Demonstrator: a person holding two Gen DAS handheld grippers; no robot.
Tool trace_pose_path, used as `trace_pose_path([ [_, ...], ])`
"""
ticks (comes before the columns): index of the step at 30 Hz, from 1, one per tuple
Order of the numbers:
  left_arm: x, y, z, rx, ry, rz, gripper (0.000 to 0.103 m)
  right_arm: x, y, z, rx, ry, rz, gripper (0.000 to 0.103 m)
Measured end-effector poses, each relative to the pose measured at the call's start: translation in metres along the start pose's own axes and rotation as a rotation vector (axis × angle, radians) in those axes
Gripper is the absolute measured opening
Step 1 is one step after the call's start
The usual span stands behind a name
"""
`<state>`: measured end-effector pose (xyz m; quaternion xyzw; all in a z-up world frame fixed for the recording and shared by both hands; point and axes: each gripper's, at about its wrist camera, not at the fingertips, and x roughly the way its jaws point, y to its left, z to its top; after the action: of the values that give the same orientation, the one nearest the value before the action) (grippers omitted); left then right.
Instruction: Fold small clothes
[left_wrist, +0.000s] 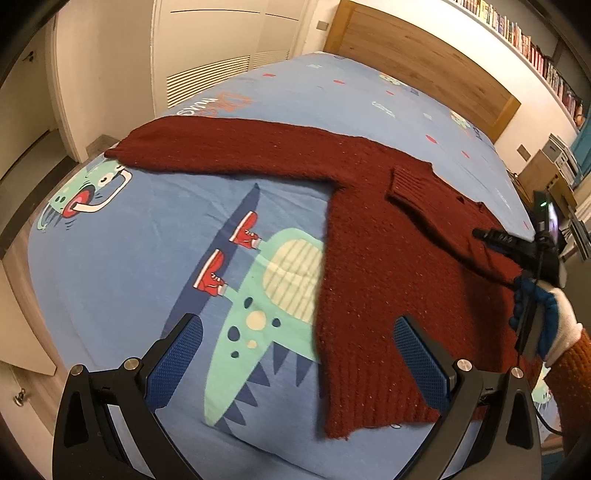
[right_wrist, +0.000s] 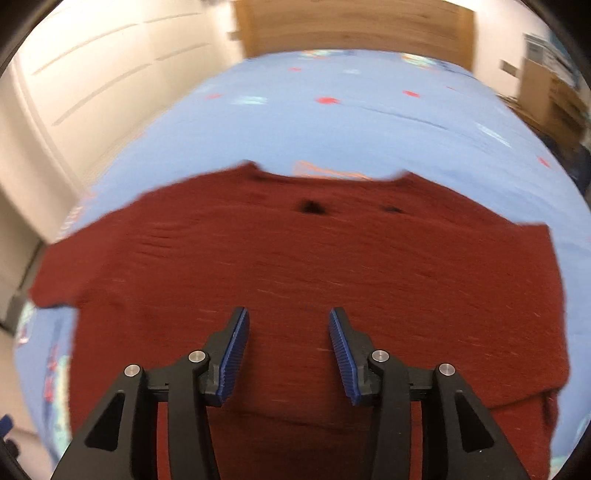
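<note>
Item: dark red knitted sweater (left_wrist: 369, 229), flat on the blue cartoon-print bed (left_wrist: 147, 258), one sleeve stretched toward its far-left edge. Your left gripper (left_wrist: 299, 354): fingers wide, empty. Right gripper (right_wrist: 290, 354): fingers narrower, empty. Step, likely: first fold; next, grasp that sleeve.

Warm, dim indoor light; fisheye bending darkens every corner. The right wrist view smears with motion blur around the red sweater (right_wrist: 295, 280); the left stays sharper.
</note>
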<state>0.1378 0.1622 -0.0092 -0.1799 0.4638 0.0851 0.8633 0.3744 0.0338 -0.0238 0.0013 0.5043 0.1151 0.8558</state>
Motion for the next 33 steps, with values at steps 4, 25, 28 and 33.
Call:
trace_pose_path([
  [4,-0.002,-0.005,0.000,0.015,-0.012,0.015,0.102,0.013,0.009,-0.018,-0.079,0.044,-0.048,0.054],
  [25,-0.004,-0.033,-0.001,0.056,-0.018,-0.020,0.102,-0.042,-0.085,-0.083,-0.053,-0.029,-0.138,0.055],
  [28,-0.006,-0.034,-0.002,0.054,-0.026,-0.024,0.102,-0.055,-0.098,-0.114,-0.017,-0.011,-0.131,0.055],
  [33,-0.009,-0.036,-0.005,0.066,-0.042,-0.024,0.102,-0.085,-0.119,-0.159,0.048,-0.003,-0.127,0.055],
])
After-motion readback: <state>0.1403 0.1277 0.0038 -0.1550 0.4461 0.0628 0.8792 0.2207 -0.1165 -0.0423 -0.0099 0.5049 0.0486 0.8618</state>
